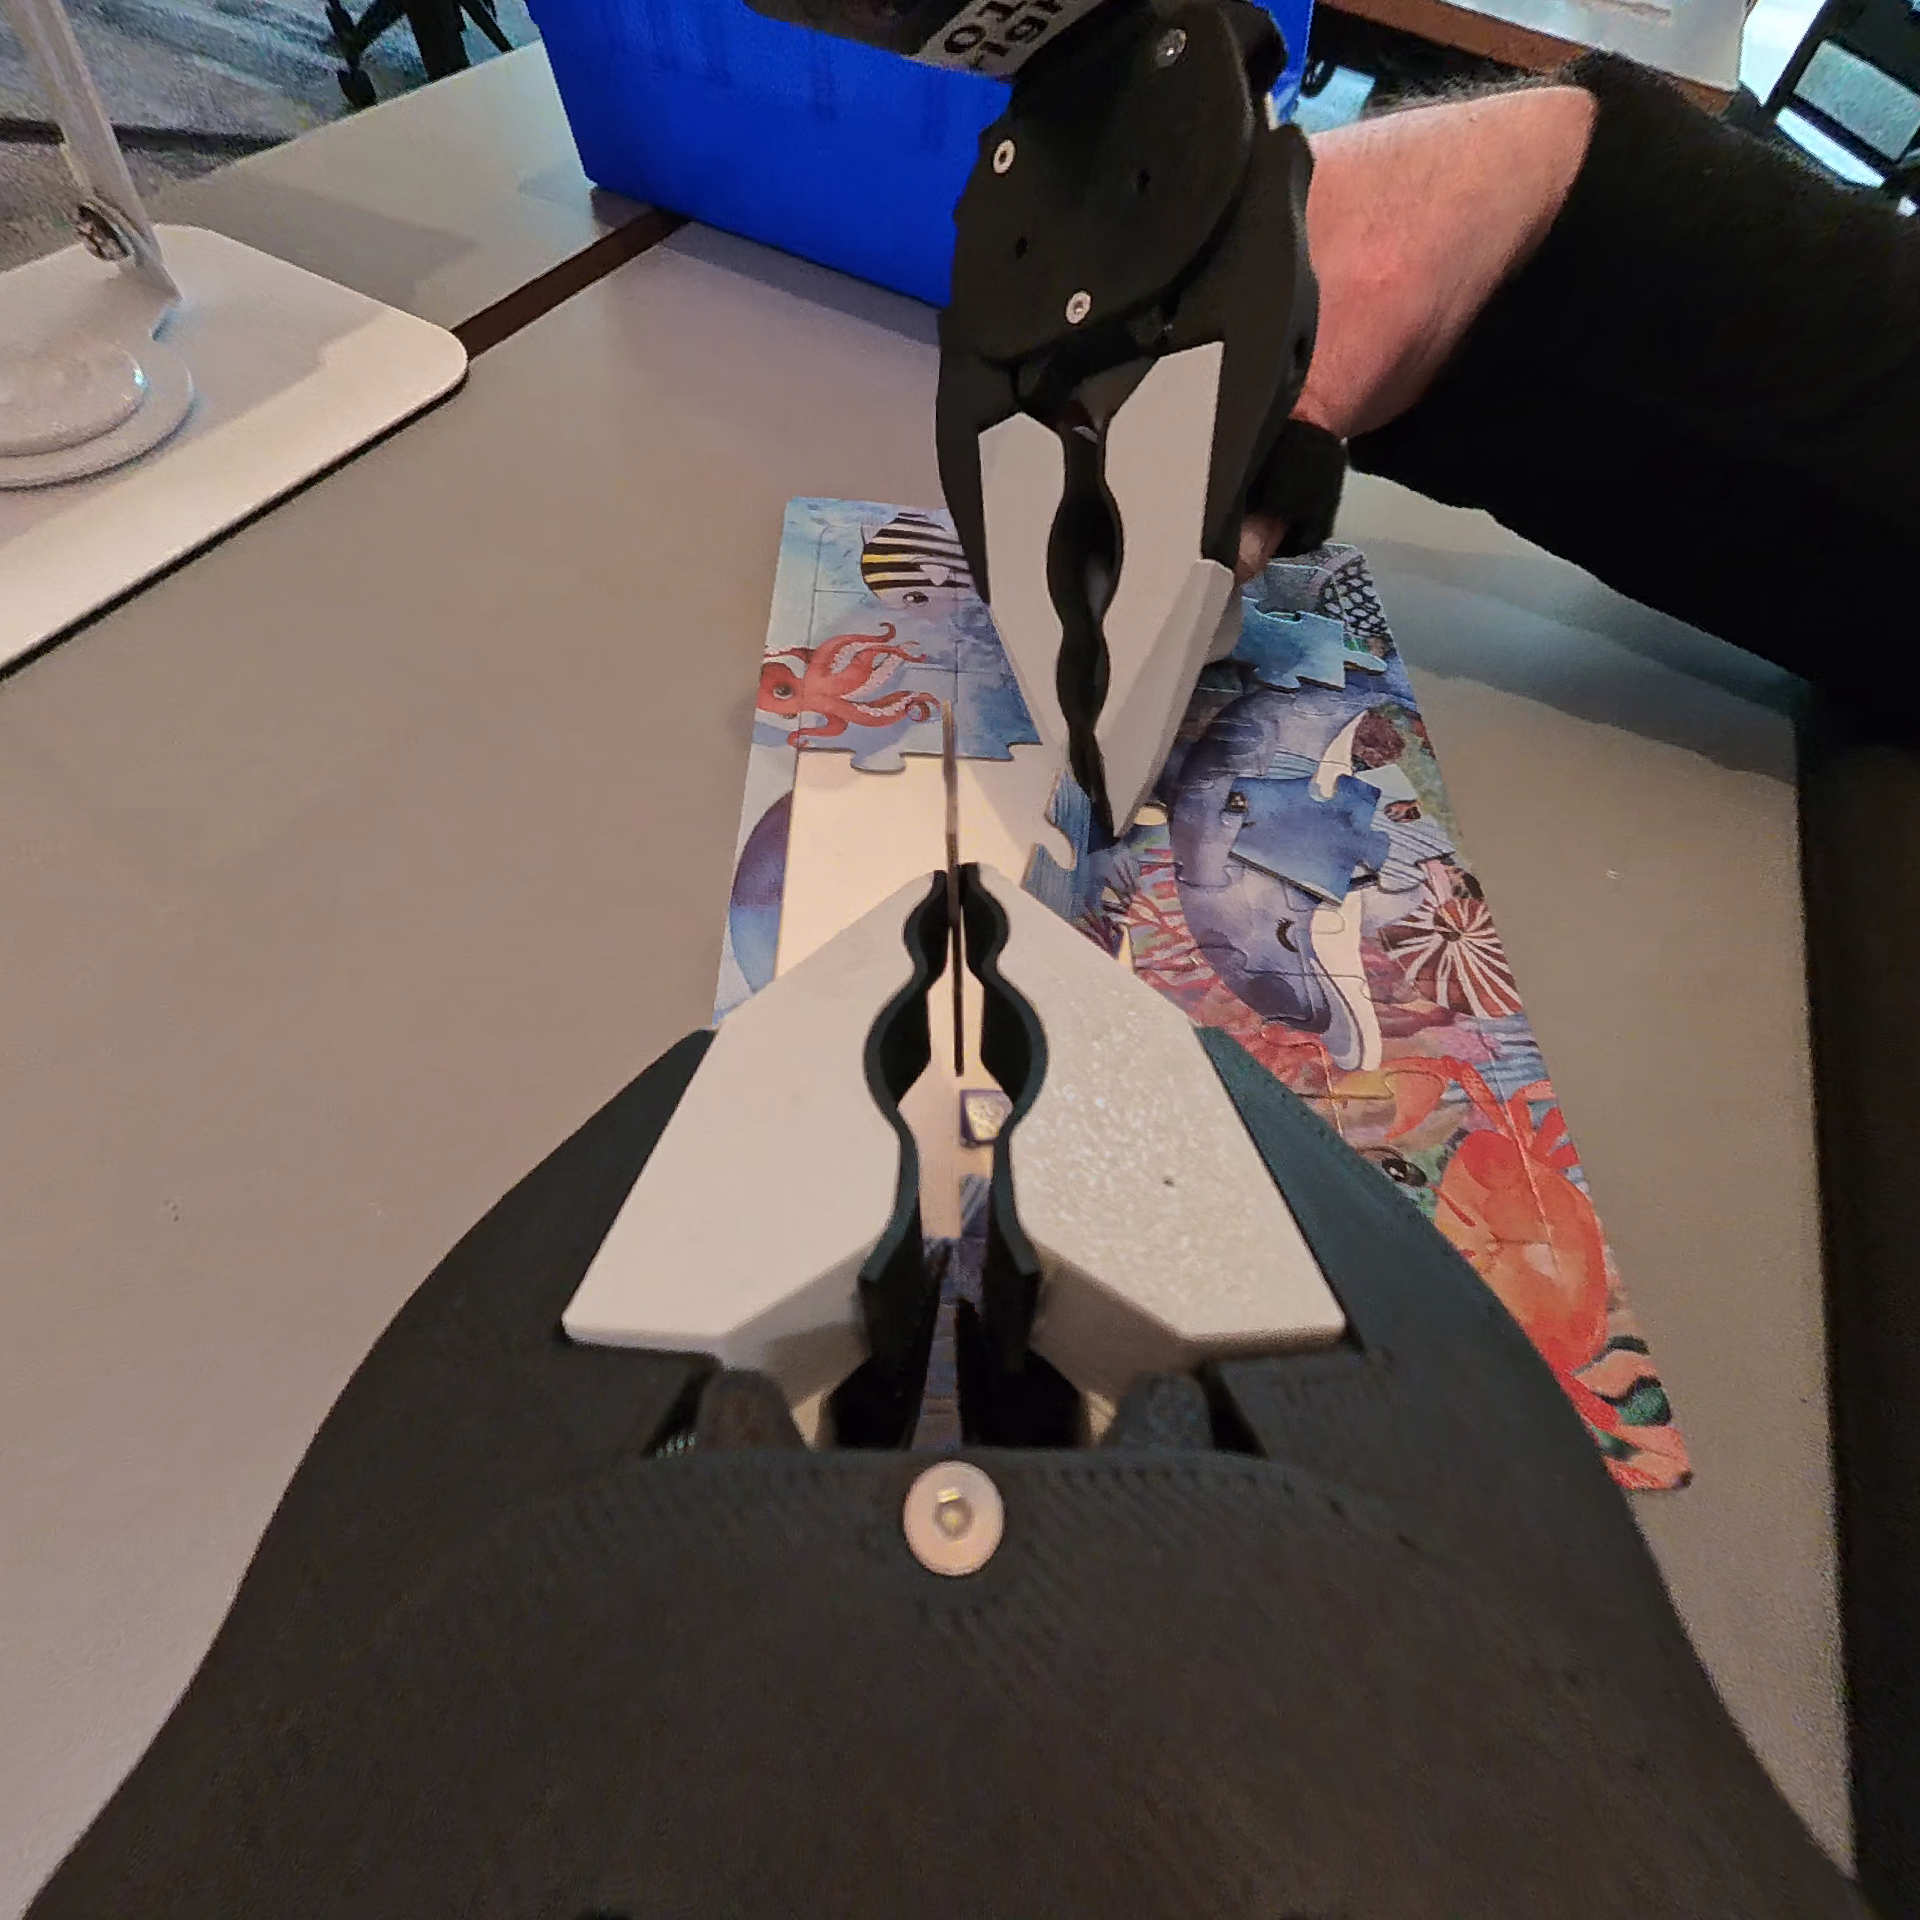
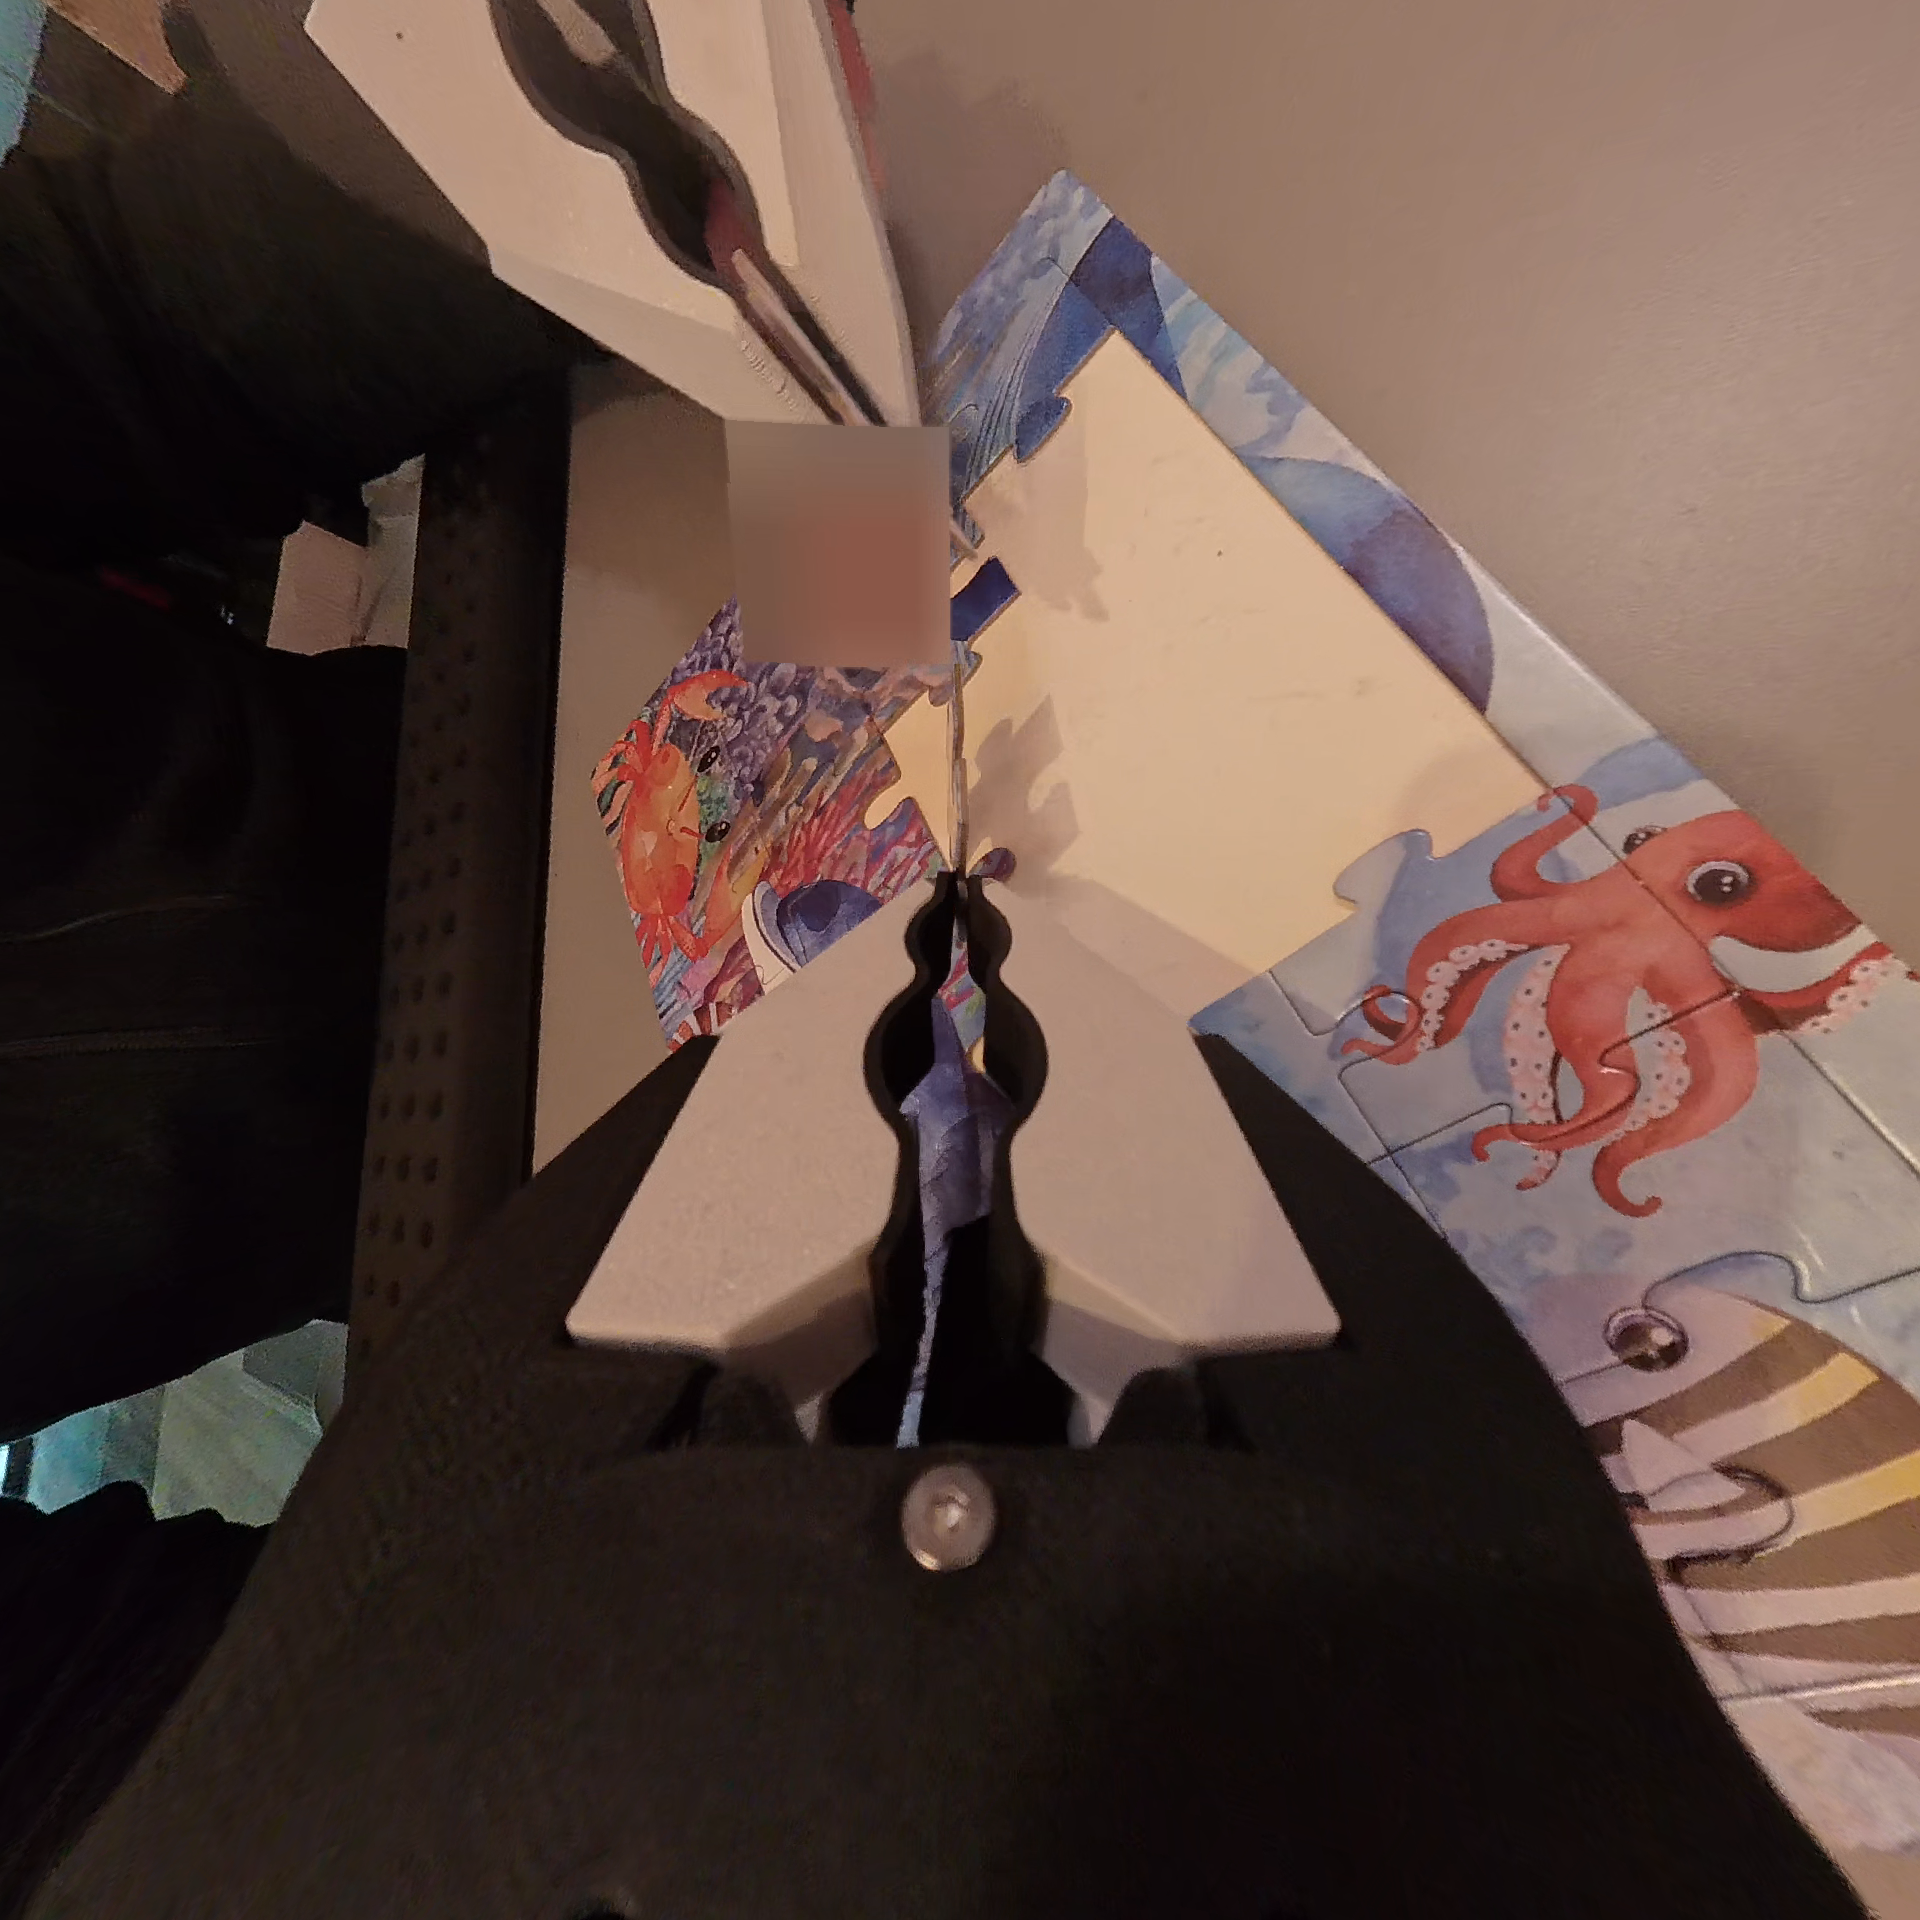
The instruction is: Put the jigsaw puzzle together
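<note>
The jigsaw puzzle lies on a cream backing board (image 1: 873,831) on the grey table. An octopus-and-striped-fish section (image 1: 883,644) is joined at the far end, and a whale, coral and crab section (image 1: 1351,987) along the right. My left gripper (image 1: 958,878) is shut on a thin puzzle piece (image 1: 951,790), held edge-on above the bare board. My right gripper (image 1: 1101,821) points steeply down with its tips at the whale section's edge. In the right wrist view it (image 2: 961,883) is shut on a blue piece (image 2: 951,1122). The left gripper (image 2: 847,395) shows at the top there.
Two loose blue pieces (image 1: 1309,831) (image 1: 1299,644) lie on top of the whale section. A blue bin (image 1: 779,156) stands at the back. A white stand base (image 1: 208,374) is at the left. A hand and black sleeve (image 1: 1558,260) reach in from the right. Tip to tip, the grippers are about 7 cm apart. The right tips stand about 10 cm off the octopus-and-striped-fish section (image 1: 883,644). Seen from the right wrist view (image 2: 1593,1131) as well.
</note>
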`<state>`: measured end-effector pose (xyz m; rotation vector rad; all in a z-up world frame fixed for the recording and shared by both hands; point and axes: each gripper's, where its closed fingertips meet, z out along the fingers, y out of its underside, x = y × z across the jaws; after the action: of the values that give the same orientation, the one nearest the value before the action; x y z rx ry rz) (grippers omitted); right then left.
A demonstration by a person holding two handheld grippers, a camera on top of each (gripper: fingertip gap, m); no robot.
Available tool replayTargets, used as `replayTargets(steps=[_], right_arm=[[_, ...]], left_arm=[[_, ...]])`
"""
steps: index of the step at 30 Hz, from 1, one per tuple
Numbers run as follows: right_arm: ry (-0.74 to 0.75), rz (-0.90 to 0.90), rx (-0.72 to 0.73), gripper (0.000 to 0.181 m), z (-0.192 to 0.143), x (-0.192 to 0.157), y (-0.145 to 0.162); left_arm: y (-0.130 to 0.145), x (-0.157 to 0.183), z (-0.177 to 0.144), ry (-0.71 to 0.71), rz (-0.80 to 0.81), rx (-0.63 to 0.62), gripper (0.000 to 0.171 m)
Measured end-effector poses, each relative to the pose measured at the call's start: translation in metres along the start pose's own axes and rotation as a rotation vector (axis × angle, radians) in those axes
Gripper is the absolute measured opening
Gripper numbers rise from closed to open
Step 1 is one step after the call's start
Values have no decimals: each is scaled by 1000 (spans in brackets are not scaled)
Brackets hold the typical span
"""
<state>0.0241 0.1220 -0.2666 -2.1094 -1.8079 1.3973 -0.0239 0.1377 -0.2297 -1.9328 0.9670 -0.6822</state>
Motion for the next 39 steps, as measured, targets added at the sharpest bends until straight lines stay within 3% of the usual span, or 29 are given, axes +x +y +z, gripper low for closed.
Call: replayTargets(steps=[7,13,39], right_arm=[[5,6,8,0,0,2,0],[28,23,12,3,1,10,0],[147,13,-46,9,4,21,4]], left_arm=[[3,8,24,59,46,-88,0],[16,8,33,-2,123,-167,0],[12,-3,29,-131,234,-165,0]])
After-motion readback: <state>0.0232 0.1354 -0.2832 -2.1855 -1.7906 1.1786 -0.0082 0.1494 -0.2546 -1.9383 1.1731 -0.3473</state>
